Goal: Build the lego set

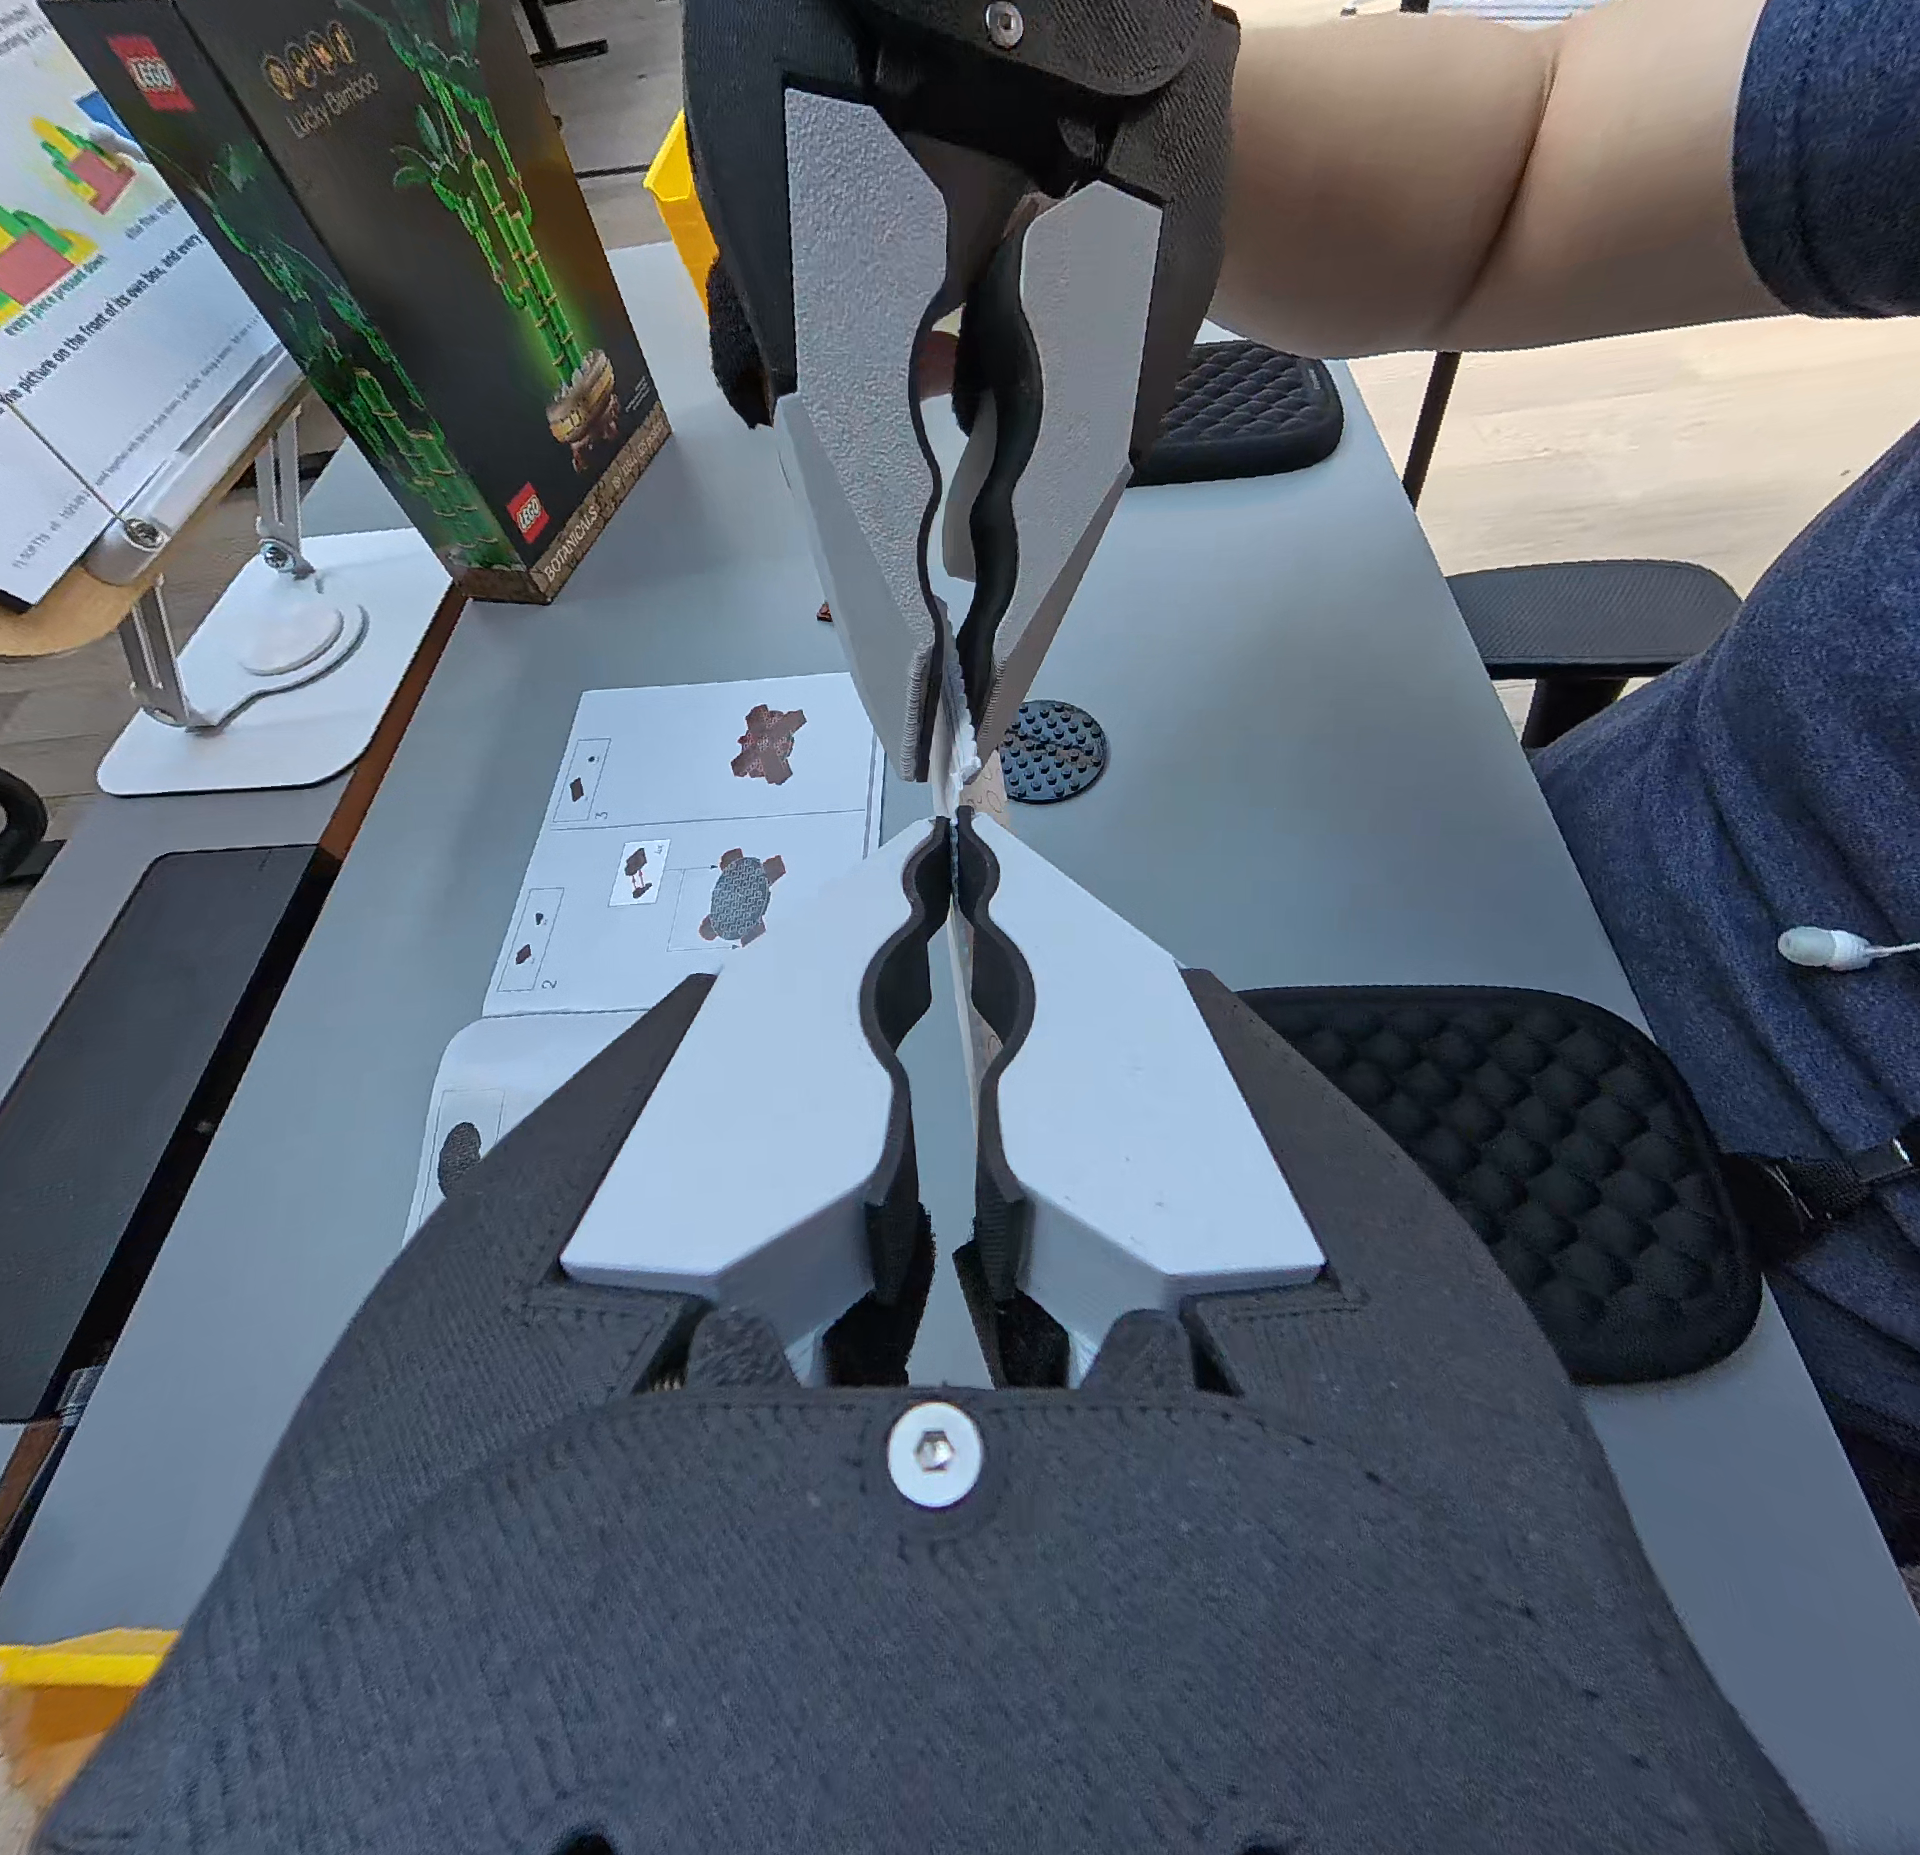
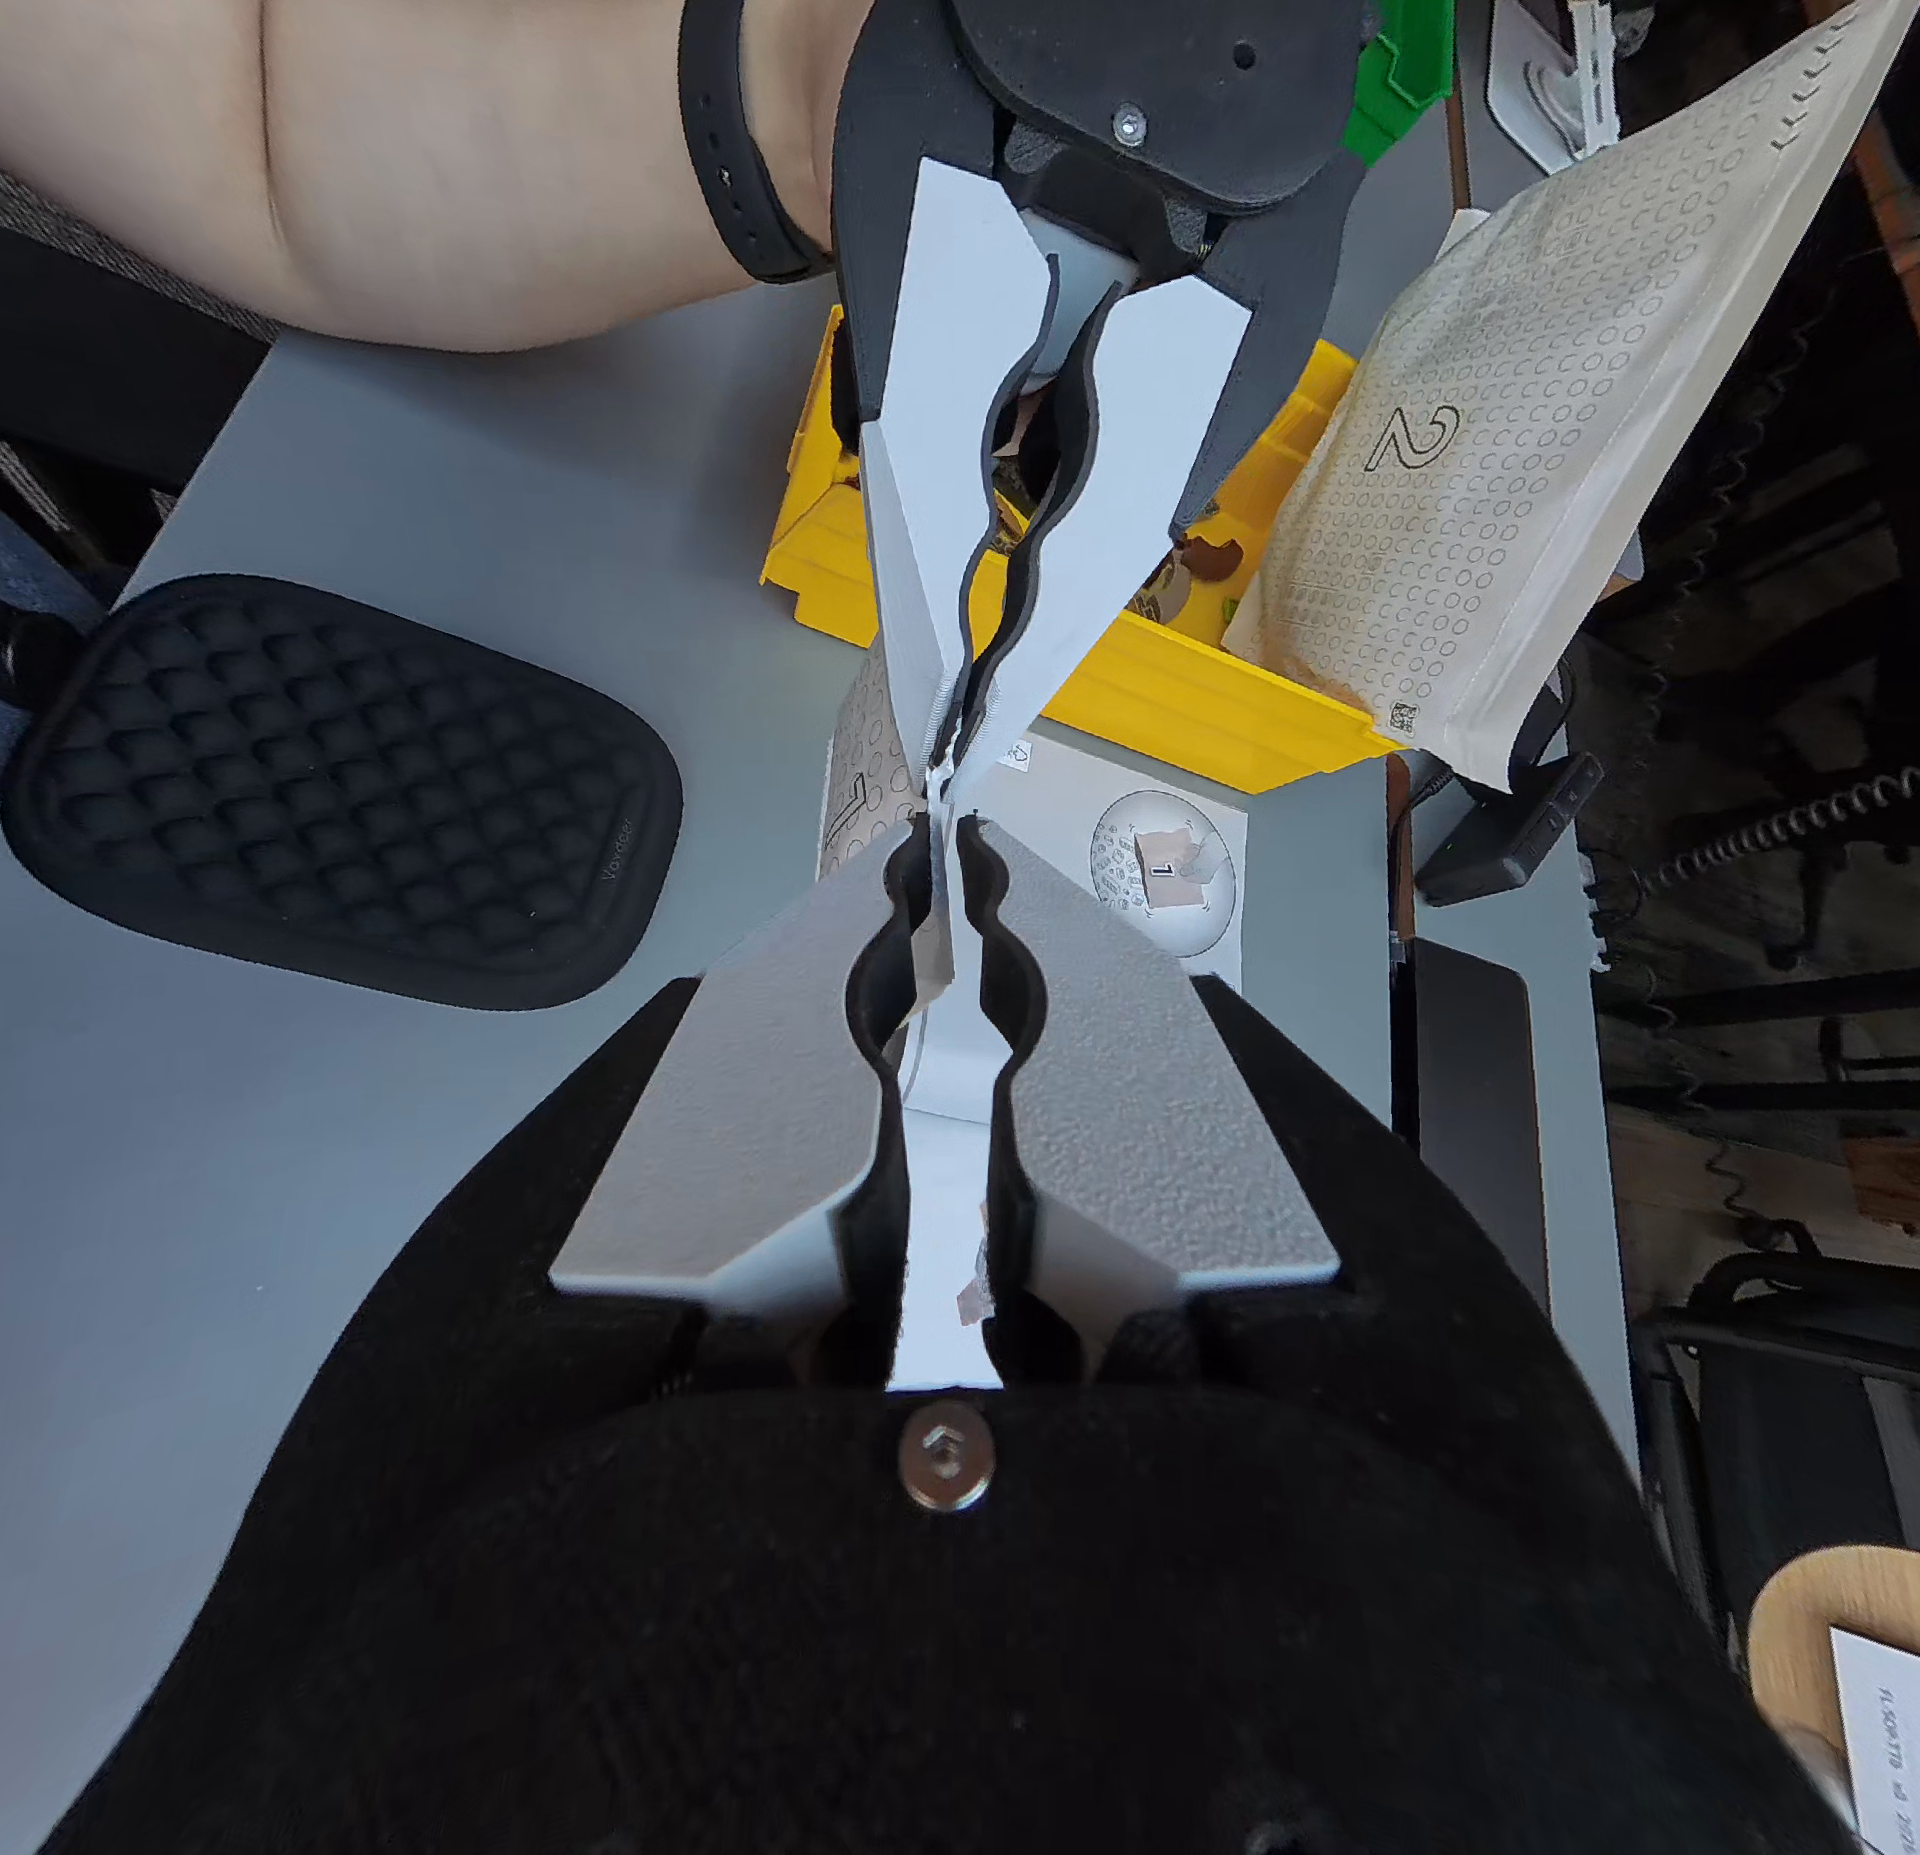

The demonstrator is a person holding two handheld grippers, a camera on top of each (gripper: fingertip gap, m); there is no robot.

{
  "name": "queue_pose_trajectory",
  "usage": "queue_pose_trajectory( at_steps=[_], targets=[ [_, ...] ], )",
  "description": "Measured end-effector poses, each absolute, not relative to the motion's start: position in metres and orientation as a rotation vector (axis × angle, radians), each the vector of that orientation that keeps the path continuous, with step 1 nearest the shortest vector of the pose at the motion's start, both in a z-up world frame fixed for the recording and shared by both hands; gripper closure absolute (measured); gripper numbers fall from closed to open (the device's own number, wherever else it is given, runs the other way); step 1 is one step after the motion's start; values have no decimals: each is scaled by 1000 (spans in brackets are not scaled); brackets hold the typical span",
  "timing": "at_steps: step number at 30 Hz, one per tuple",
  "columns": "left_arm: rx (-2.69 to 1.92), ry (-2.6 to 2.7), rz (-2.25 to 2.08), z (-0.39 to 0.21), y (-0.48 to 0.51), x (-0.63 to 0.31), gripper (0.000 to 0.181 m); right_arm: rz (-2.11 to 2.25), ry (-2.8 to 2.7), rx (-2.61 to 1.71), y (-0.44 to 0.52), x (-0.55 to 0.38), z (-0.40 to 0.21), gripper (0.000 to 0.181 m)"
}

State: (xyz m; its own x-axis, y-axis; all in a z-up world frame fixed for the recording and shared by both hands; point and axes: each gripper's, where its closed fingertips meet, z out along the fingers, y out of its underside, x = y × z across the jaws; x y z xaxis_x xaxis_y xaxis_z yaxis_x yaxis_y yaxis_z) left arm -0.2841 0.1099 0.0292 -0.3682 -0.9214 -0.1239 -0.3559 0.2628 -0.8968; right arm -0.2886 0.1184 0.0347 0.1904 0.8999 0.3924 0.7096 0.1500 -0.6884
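Paper bag (image 1: 961, 777) pinched between both hand-held grippers, above instruction sheet (image 1: 707, 829) and yellow bin (image 2: 1132, 683).

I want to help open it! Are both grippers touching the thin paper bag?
Touching. In the left wrist view, the left gripper and right gripper pinch the thin whitish paper bag edge from opposite sides, jaws closed.

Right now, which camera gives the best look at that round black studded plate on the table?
The left wrist view: the round black plate lies on the grey table beyond the tongs, partly hidden by their tips. The right wrist view does not show it at all.
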Motion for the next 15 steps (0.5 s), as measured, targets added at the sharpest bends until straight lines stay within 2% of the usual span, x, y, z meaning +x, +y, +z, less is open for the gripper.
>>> queue_pose_trajectory(
  at_steps=[10, 15],
  targets=[
    [-1095, 1836, -914, 28, 113, -280, 177, 396, -1498, -1724, 121, -287, 30, 181],
    [-1127, 1866, -939, 24, 110, -279, 181, 463, -1478, -1766, 118, -286, 26, 181]
  ],
)
